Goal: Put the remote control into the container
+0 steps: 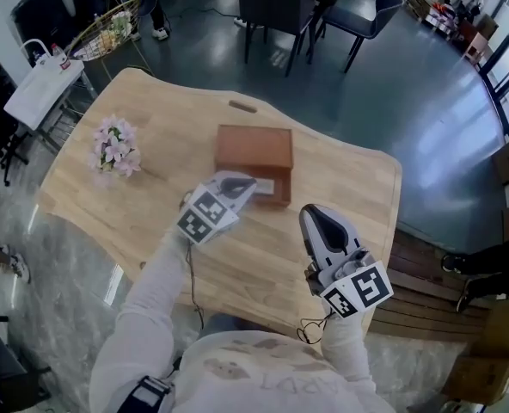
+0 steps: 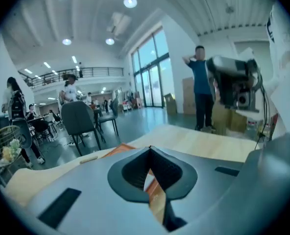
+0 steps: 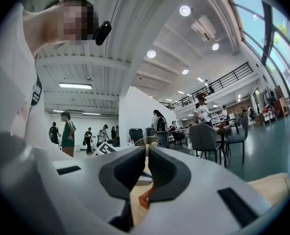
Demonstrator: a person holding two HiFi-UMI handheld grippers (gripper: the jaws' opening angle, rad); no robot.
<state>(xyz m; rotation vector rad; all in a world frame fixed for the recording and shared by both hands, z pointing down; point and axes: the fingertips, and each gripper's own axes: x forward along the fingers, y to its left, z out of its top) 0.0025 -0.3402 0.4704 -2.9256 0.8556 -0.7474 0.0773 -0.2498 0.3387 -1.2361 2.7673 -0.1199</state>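
Observation:
A brown box-shaped container point(image 1: 254, 151) stands near the middle of the wooden table point(image 1: 151, 222). Against its near side lies a pale flat thing point(image 1: 270, 188), partly hidden; I cannot tell whether it is the remote control. My left gripper point(image 1: 242, 183) hangs just in front of the box, its jaws shut with nothing between them. In the left gripper view point(image 2: 150, 149) the box's orange-brown edge point(image 2: 116, 150) shows past the jaws. My right gripper point(image 1: 316, 214) is held above the table's near right part, its tip towards the box, jaws together and empty point(image 3: 147, 149).
A bunch of pink flowers point(image 1: 114, 147) lies on the table's left side. A slot point(image 1: 242, 106) is cut near the far edge. Dark chairs point(image 1: 276, 3), a wire basket point(image 1: 104, 28) and a white bag point(image 1: 39, 80) stand beyond the table. Several people stand in the hall.

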